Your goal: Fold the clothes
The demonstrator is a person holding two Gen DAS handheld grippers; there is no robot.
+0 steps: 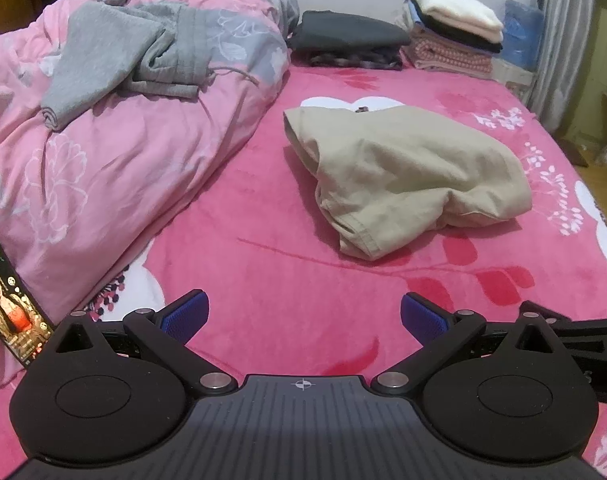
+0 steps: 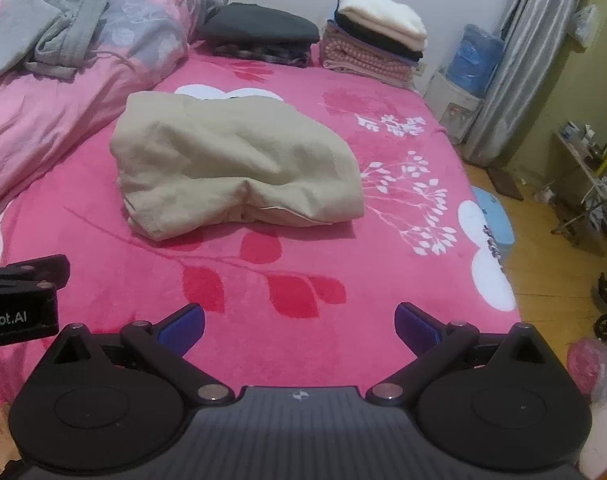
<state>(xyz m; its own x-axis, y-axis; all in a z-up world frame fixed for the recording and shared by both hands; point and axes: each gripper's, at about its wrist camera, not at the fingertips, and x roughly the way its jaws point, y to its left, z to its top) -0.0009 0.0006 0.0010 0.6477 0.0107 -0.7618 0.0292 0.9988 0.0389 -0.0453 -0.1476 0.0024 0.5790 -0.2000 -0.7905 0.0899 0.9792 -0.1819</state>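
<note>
1. Left gripper [image 1: 304, 317]: jaws spread wide, holding nothing, low over the bed [image 1: 263, 280].
2. Grey garment [image 1: 123, 60]: crumpled on the pink quilt [image 1: 103, 168], far left.
3. Beige garment [image 1: 407, 176]: mid-bed, doubled over but lumpy; either part-folded or just set down.
4. Folded stacks [image 1: 451, 28]: against the far wall.
5. Right gripper [image 2: 299, 322]: jaws wide, empty.
6. Judgement: no grasp in hand; any further fold needs both grippers on the beige hem.

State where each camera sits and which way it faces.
Left wrist: on the left tool, facing up the bed at the beige garment; its open blue fingers and the right tool's edge show.
Right wrist: on the right tool, facing likewise; open fingers, left tool's edge.
Shared: garment, folded stacks.
</note>
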